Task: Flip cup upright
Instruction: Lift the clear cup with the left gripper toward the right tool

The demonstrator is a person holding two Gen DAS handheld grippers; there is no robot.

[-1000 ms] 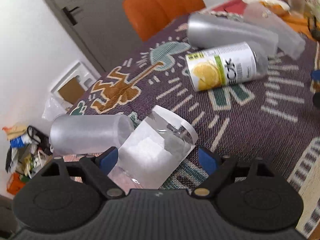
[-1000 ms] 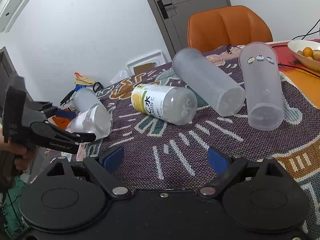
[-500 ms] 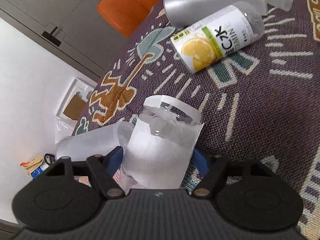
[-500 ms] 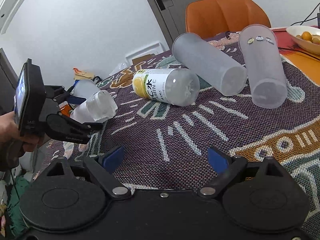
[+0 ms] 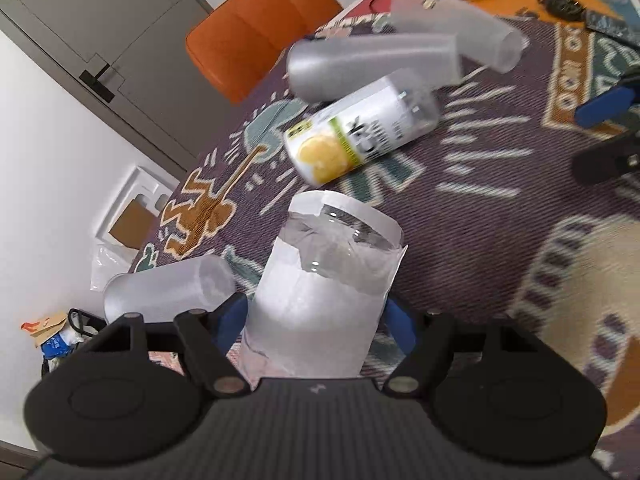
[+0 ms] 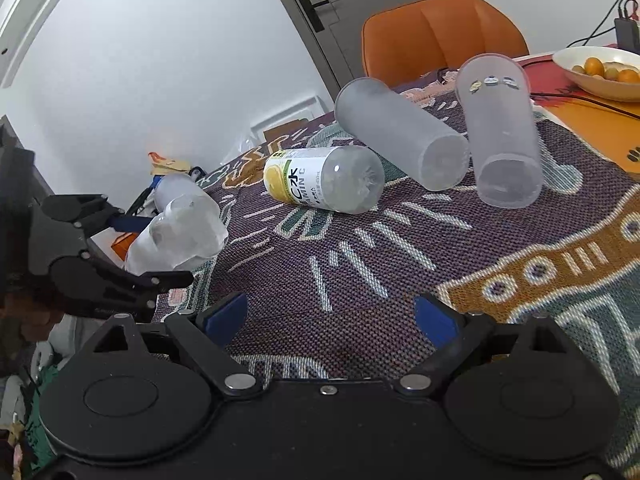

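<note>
My left gripper (image 5: 316,320) is shut on a clear cup with a white paper wrap (image 5: 320,288), its blue pads pressed on both sides. The cup is lifted off the patterned cloth and tilted, its open rim pointing away from me. In the right wrist view the same cup (image 6: 180,236) hangs in the left gripper (image 6: 160,252) at the table's left edge. My right gripper (image 6: 328,316) is open and empty, low over the cloth (image 6: 400,264) near its front.
Lying on the cloth: a frosted cup (image 5: 160,292) beside the held one, a lemon-label bottle (image 6: 320,180), two tall frosted cups (image 6: 400,136) (image 6: 500,132). An orange chair (image 6: 440,36) stands behind. A fruit bowl (image 6: 600,72) sits far right.
The left gripper closed on the wrapped cup, lifted it off the cloth and tipped it more upright. The right gripper drifted slightly and stayed open.
</note>
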